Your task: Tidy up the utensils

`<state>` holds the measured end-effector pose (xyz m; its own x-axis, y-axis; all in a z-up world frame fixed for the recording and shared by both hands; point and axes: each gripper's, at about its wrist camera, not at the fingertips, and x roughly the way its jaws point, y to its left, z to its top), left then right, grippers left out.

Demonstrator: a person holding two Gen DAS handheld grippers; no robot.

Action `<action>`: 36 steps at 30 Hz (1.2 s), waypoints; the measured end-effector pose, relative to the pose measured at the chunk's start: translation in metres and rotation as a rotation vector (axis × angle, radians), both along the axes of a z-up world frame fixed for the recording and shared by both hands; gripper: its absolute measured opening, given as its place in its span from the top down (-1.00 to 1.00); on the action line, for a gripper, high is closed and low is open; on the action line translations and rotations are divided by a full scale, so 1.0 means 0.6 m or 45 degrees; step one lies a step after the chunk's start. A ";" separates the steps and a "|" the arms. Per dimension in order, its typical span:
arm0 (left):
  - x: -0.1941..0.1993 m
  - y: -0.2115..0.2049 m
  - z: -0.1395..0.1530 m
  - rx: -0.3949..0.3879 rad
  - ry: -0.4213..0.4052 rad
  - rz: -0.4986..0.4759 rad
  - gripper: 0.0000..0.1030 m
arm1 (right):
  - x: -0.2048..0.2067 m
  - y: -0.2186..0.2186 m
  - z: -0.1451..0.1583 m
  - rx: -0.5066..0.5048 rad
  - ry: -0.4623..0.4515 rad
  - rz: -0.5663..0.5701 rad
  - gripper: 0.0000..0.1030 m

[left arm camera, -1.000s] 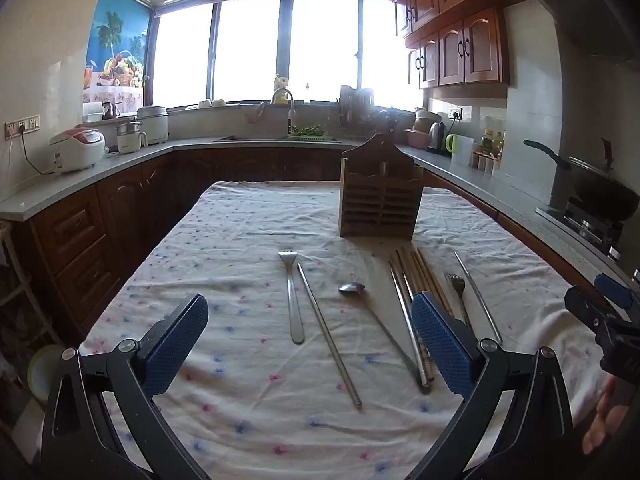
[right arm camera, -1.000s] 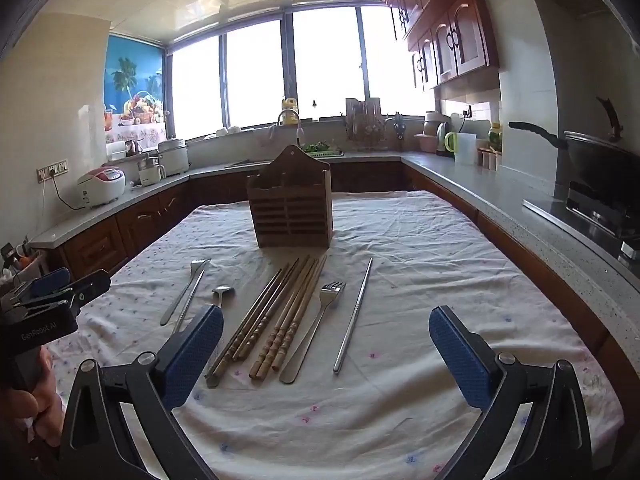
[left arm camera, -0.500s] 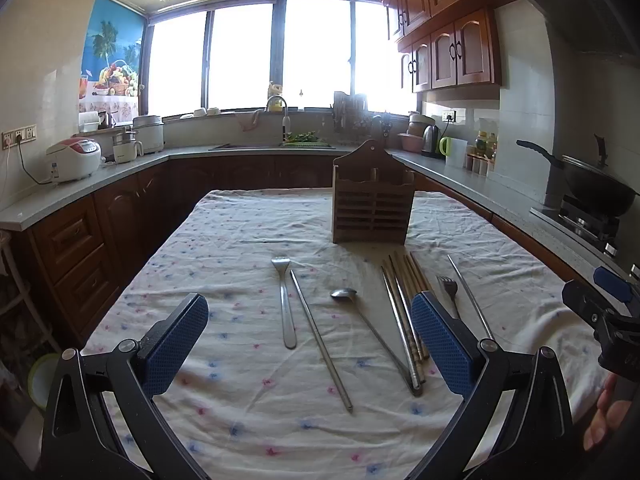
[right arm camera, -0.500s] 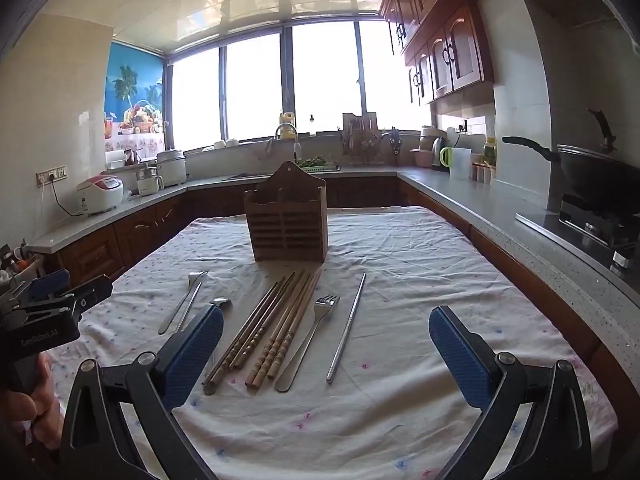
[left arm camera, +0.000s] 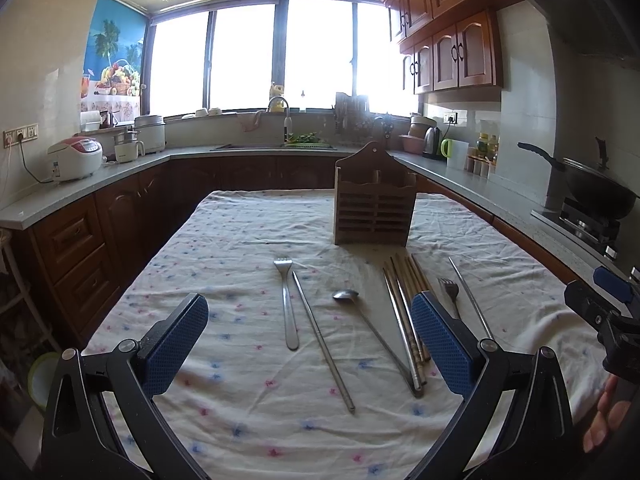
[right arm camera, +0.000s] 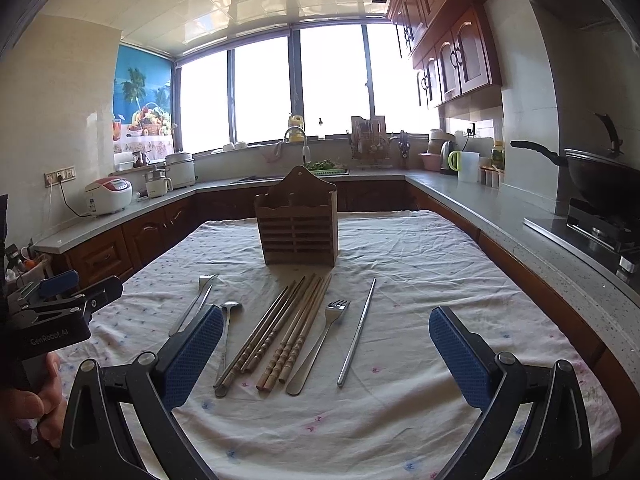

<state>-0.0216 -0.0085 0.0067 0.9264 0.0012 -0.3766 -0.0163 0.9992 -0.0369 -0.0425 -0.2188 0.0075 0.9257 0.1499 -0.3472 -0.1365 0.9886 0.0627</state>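
Here, utensils lie in a row on the cloth (right arm camera: 420,264), near side of the wooden holder (right arm camera: 298,227) standing upright mid-table: far left a fork (left arm camera: 285,300) beside a metal chopstick (left arm camera: 322,338), then a spoon (left arm camera: 362,316), a chopstick bundle (right arm camera: 280,330), a second fork (right arm camera: 320,340) and another metal chopstick (right arm camera: 358,330) rightmost. Left gripper (left arm camera: 310,346) hangs above the near cloth, fingers wide, holding nothing. Right gripper (right arm camera: 326,356) likewise, wide and empty.
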 end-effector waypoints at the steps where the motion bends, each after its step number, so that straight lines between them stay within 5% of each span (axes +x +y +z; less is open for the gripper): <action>1: 0.000 0.000 0.000 0.000 -0.001 0.001 -1.00 | 0.000 0.000 0.000 0.002 0.000 0.001 -1.00; 36: 0.015 0.005 -0.004 -0.025 0.035 -0.009 -1.00 | 0.017 0.002 -0.005 0.043 0.029 0.041 -1.00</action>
<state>-0.0128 -0.0056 0.0045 0.9157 -0.0128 -0.4017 -0.0105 0.9984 -0.0559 -0.0324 -0.2178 0.0043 0.9122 0.1916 -0.3623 -0.1666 0.9810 0.0995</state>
